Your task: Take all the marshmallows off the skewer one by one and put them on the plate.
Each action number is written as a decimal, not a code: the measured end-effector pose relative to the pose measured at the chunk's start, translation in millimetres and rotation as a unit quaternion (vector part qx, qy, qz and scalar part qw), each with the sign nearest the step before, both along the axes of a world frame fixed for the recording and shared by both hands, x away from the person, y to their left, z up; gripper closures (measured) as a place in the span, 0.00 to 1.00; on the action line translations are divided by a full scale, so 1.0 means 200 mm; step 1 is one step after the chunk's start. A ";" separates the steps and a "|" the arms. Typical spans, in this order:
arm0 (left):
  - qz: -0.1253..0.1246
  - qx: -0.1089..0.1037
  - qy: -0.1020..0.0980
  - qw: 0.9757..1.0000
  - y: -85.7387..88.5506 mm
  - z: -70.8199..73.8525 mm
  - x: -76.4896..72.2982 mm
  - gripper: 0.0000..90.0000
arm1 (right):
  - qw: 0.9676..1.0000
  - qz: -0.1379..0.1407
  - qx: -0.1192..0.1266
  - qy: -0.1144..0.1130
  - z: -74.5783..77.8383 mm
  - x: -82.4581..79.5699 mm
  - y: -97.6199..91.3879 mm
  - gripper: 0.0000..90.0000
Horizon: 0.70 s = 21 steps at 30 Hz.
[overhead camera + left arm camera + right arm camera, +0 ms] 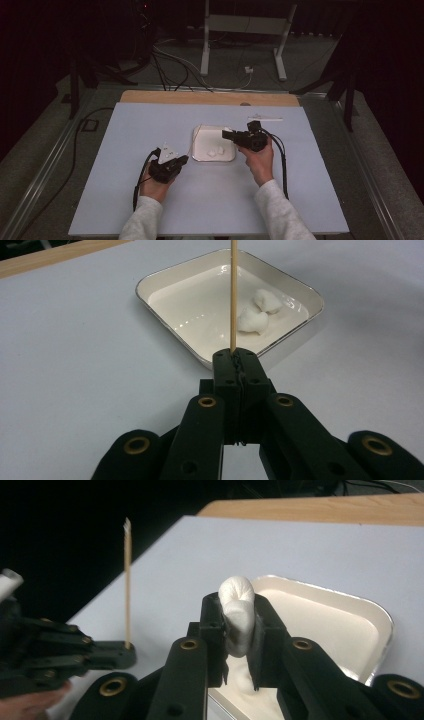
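My left gripper (236, 356) is shut on a thin wooden skewer (233, 295) that stands upright from its tips. In the high view this left gripper (185, 159) sits left of the white square tray (204, 139). Two white marshmallows (257, 314) lie in the tray (190, 305). Over the tray's right side my right gripper (226, 133) points left. The right gripper (239, 607) is shut on a white marshmallow (237, 597), squeezed between the pads above the tray (320, 615). The skewer (127, 585) rises at the left of the right gripper view, apart from the held marshmallow.
A pale mat (150, 125) covers the table, with a wooden edge (210, 97) at the back. A small white strip (265, 119) lies behind the right gripper. Beyond the table are cables and a white frame's legs (205, 45) on the floor.
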<state>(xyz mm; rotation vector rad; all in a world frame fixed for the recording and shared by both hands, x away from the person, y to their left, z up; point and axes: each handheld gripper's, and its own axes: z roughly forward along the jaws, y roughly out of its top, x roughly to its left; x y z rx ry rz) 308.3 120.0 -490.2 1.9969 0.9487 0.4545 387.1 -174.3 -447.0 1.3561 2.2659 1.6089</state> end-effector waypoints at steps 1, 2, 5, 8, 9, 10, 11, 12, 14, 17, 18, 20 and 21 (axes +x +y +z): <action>0.000 -0.001 0.000 1.000 0.00 0.00 0.00 1.00 | 1.000 0.000 -0.008 0.000 -0.01 0.00 0.01 0.88; 0.002 -0.003 0.001 1.000 0.00 0.00 0.00 1.00 | 1.000 0.000 -0.015 0.001 -0.02 0.00 0.01 0.88; 0.003 -0.008 0.002 1.000 0.00 0.00 0.00 1.00 | 1.000 -0.002 -0.030 0.005 -0.05 0.01 0.03 0.87; 0.004 -0.013 0.003 1.000 0.01 0.00 0.00 1.00 | 0.999 -0.006 -0.039 0.010 -0.08 0.01 0.03 0.87; 0.005 -0.014 0.004 1.000 0.01 0.01 0.00 1.00 | 0.999 -0.007 -0.041 0.012 -0.09 0.01 0.03 0.87; 0.005 -0.014 0.004 1.000 0.01 0.01 0.00 1.00 | 0.999 -0.008 -0.046 0.013 -0.10 0.01 0.03 0.87; 0.005 -0.014 0.004 1.000 0.00 0.01 0.00 1.00 | 0.999 -0.010 -0.050 0.015 -0.11 0.02 0.03 0.87; 0.004 -0.014 0.004 1.000 0.00 0.01 0.00 1.00 | 0.998 -0.011 -0.054 0.018 -0.12 0.02 0.03 0.87; 0.004 -0.016 0.005 1.000 0.00 0.01 0.00 1.00 | 0.998 -0.015 -0.063 0.021 -0.14 0.02 0.03 0.86; 0.003 -0.017 0.006 1.000 -0.01 0.01 0.00 1.00 | 0.996 -0.016 -0.080 0.020 -0.17 0.01 0.04 0.86; 0.003 -0.018 0.007 1.000 -0.01 0.01 0.00 1.00 | 0.996 -0.015 -0.083 0.022 -0.18 0.01 0.05 0.86; 0.002 -0.017 0.008 1.000 -0.02 0.01 0.00 1.00 | 0.996 -0.014 -0.089 0.024 -0.19 0.02 0.05 0.86; 0.002 -0.018 0.008 1.000 -0.02 0.01 0.00 1.00 | 0.995 -0.015 -0.091 0.026 -0.20 0.02 0.06 0.86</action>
